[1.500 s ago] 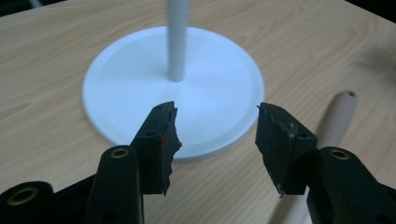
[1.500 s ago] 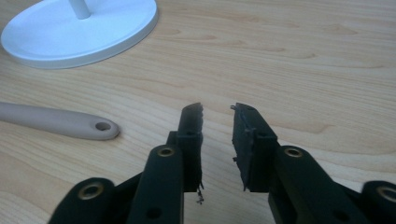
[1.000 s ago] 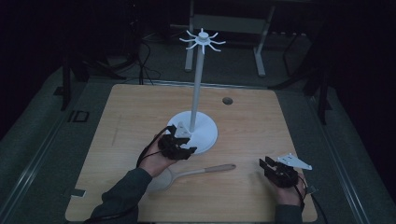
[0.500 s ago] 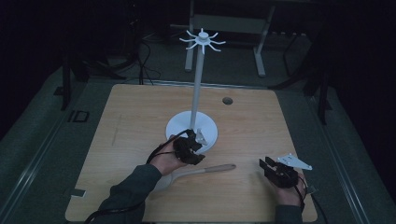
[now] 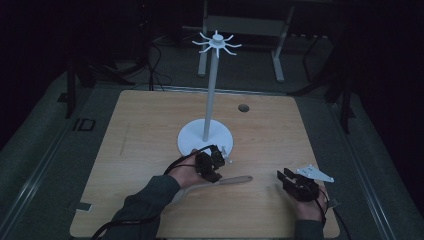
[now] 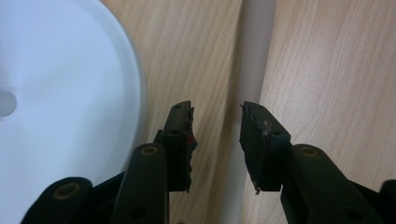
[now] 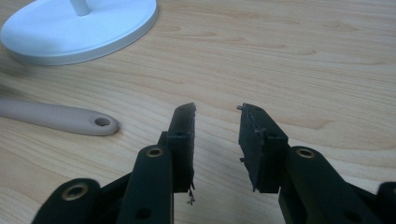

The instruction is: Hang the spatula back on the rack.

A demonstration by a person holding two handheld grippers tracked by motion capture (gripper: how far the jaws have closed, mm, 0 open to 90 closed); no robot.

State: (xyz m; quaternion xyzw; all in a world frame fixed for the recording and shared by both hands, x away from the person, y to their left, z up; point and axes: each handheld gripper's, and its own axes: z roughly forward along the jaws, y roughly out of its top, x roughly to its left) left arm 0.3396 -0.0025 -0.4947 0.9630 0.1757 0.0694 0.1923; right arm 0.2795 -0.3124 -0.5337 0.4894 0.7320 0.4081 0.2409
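Pale wood runs under everything: the tabletop carries a white stand whose round base sits near the middle, with a thin pole rising to a ring of short hooks at the top. My left tongs hang just at the near edge of that base, directly over the handle of a beige spoon that lies flat on the tabletop, its handle pointing toward my right side and its bowl end hidden under my left hand. In the left gripper view the left tongs stand open with a moderate gap, the pale handle running straight through that gap below them and the white base to one side; I cannot tell whether the tips touch the handle. My right tongs rest well apart from the stand, near the tabletop's front right corner, held in my right hand. In the right gripper view they are open too, holding nothing, with bare wood between them, the spoon's handle end with its small hole off to the side and the base beyond.
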